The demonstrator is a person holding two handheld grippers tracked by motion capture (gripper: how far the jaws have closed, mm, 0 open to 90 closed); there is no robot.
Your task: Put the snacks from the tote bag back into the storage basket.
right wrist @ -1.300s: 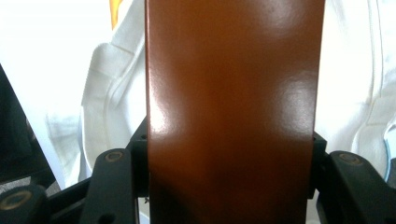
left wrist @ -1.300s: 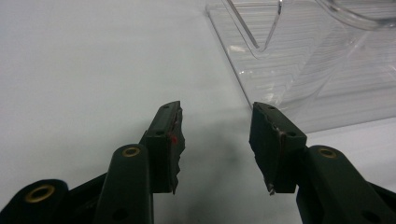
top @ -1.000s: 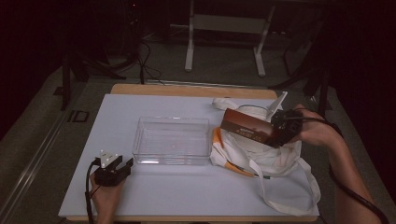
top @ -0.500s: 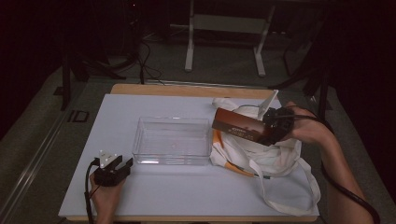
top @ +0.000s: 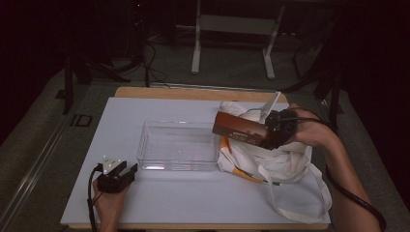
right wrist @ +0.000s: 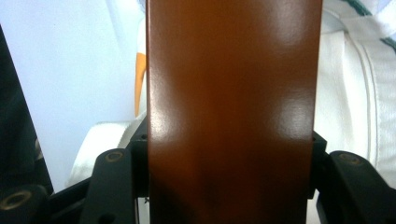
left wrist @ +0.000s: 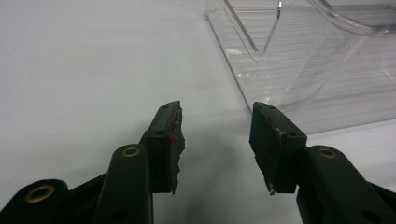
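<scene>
A glossy brown box (top: 239, 129) hangs in the air over a white tote bag (top: 285, 162), its far end reaching past the right rim of a clear plastic bin (top: 176, 163). My right gripper (top: 263, 137) is shut on the box's near end. In the right gripper view the brown box (right wrist: 233, 102) stands between the two jaws of the right gripper (right wrist: 229, 158), with the bag (right wrist: 348, 93) behind it. My left gripper (top: 127, 170) rests on the table near the bin's front left corner. In the left gripper view the left gripper (left wrist: 217, 135) is open with nothing between its jaws.
The bin (left wrist: 308, 70) is empty and sits mid-table on a white sheet (top: 121, 121). The bag's long strap (top: 309, 203) loops toward the front right edge, and an orange trim (top: 246, 175) shows on its left side. Beyond the table stand a desk frame and floor cables.
My right gripper has carried the brown box leftward from above the bag toward the bin. The left gripper has stayed where it was.
</scene>
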